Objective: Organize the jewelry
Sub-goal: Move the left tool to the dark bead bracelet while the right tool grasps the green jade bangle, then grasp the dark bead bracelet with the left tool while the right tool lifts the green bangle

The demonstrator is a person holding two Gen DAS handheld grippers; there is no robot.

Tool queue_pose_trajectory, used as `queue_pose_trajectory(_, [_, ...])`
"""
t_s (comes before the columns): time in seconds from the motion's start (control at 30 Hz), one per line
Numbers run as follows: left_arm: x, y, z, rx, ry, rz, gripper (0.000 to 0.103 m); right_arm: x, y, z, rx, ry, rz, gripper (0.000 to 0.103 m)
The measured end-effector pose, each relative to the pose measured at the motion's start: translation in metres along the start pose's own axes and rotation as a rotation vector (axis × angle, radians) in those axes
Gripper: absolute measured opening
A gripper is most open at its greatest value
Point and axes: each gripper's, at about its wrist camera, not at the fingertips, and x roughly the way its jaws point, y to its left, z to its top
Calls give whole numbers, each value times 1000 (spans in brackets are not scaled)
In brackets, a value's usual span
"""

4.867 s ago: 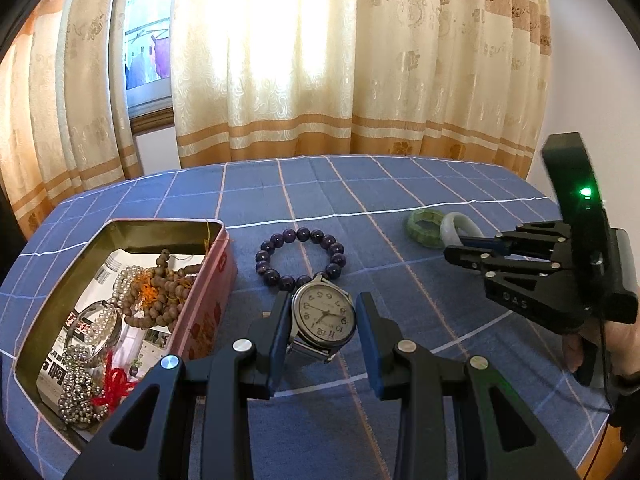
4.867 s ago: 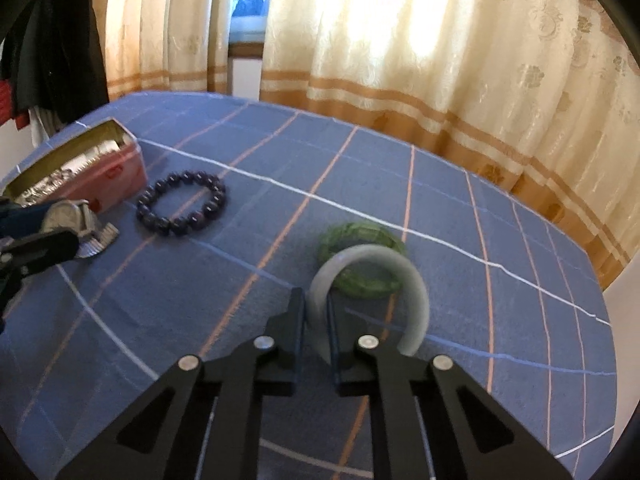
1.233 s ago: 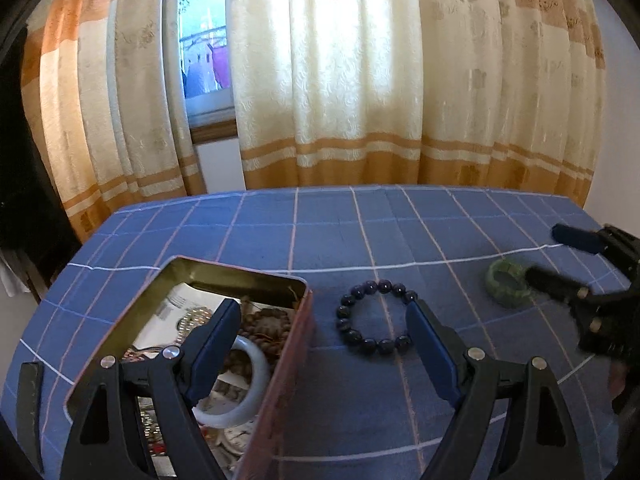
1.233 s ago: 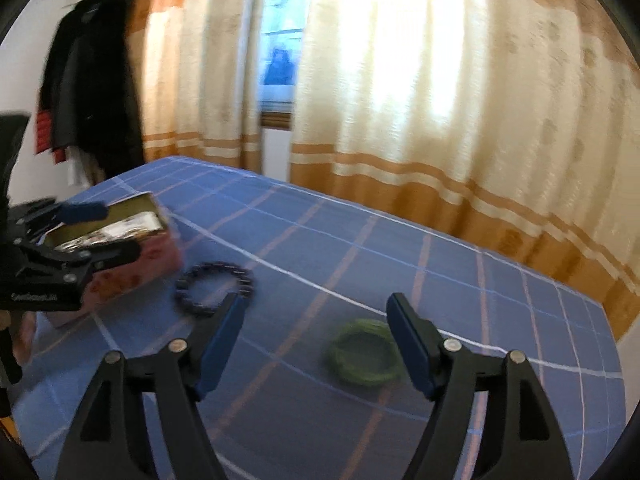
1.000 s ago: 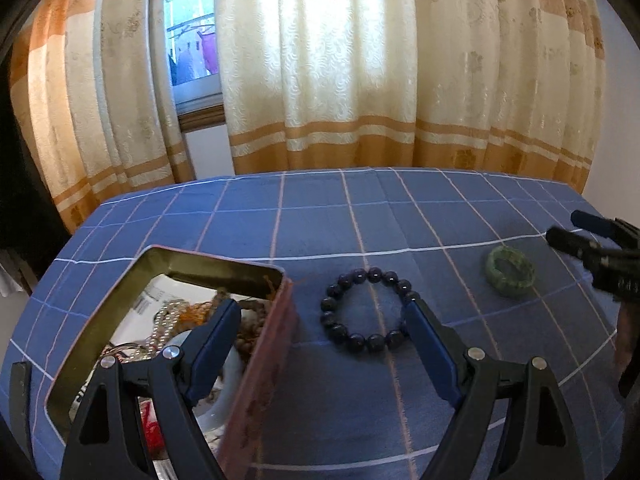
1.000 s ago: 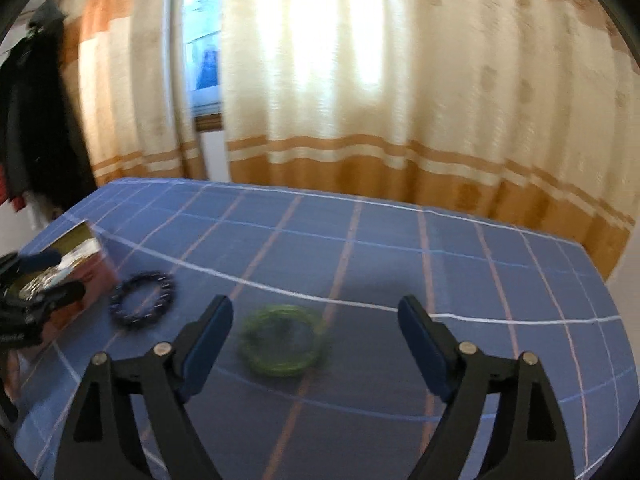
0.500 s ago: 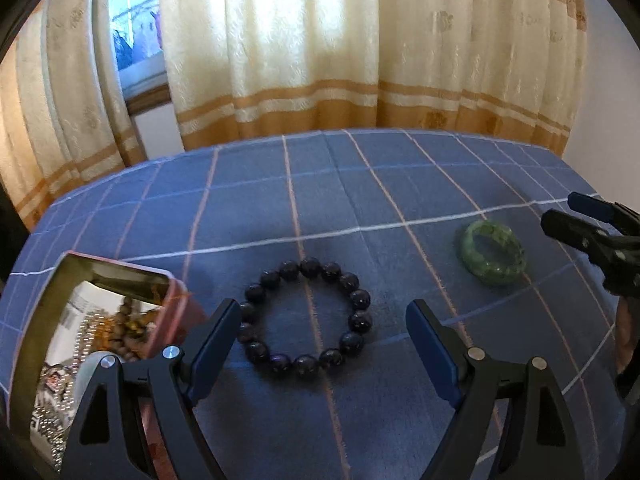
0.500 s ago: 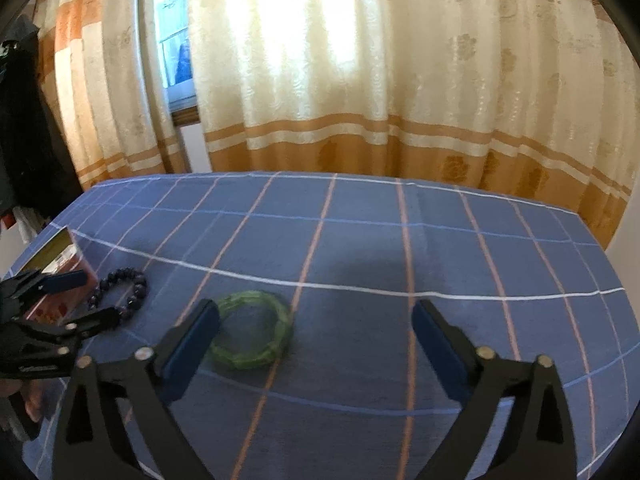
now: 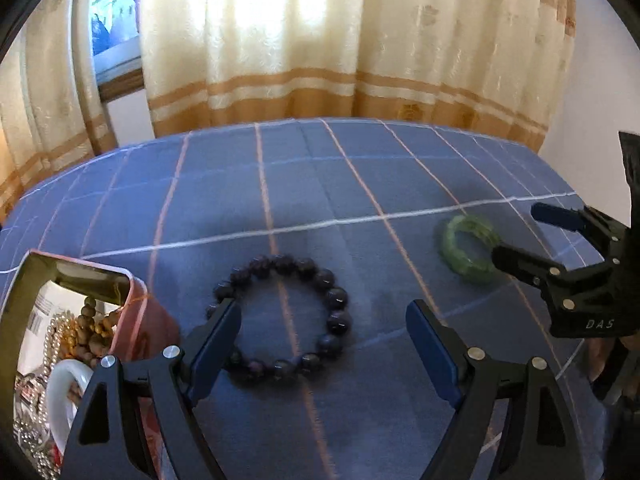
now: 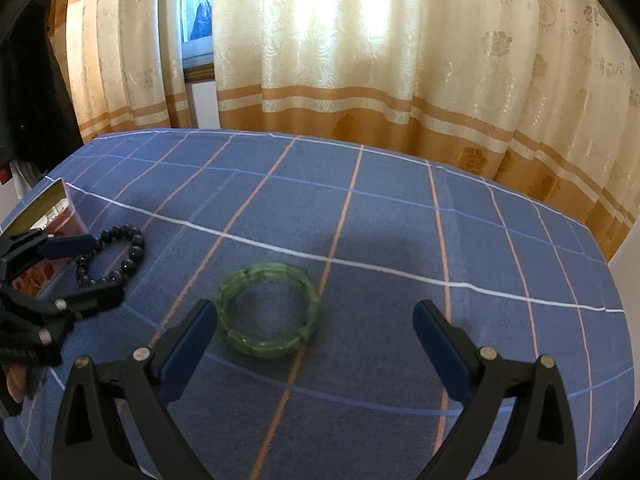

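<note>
A dark bead bracelet (image 9: 288,316) lies on the blue checked tablecloth (image 9: 320,184). My left gripper (image 9: 324,332) is open and empty, its fingers straddling the bracelet just above it. A green jade bangle (image 10: 267,315) lies flat further right; it also shows in the left wrist view (image 9: 468,249). My right gripper (image 10: 314,330) is open and empty, hovering over the bangle, which sits by its left finger. The pink tin box (image 9: 80,276) at the left holds bead strings and a white bangle (image 9: 66,384).
The tin box (image 10: 52,208) and dark bracelet (image 10: 116,256) show at the left of the right wrist view, with the left gripper (image 10: 76,268) over them. The right gripper (image 9: 528,236) shows at the right of the left wrist view. Curtains hang behind the table.
Both grippers dropped the watch and white bangle in the tin earlier. Since then the left has moved right and down over the dark bracelet; the right has closed in on the green bangle.
</note>
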Motion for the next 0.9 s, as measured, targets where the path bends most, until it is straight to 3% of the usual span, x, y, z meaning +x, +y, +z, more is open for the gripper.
queue_pose_trajectory(0.2, [1,6,0,-19,6,29,85,4,4,0,-27,20,10,101])
queue_pose_trajectory(0.4, [16,1,4,1,70,-43,85,22,23,0,-104,110,5,98])
queue_pose_trajectory(0.5, [16,3,3,-9,64,-58,85,23,24,-3,-113,118,8,85])
queue_pose_trajectory(0.57, [14,3,2,-12,59,-65,84,20,23,-3,-109,110,9,58])
queue_pose_trajectory(0.73, [8,1,-4,8,59,-100,64,16,31,-5,-129,103,22,34])
queue_pose_trajectory(0.9, [6,-5,-7,36,59,-110,19,14,39,-5,-149,99,10,23])
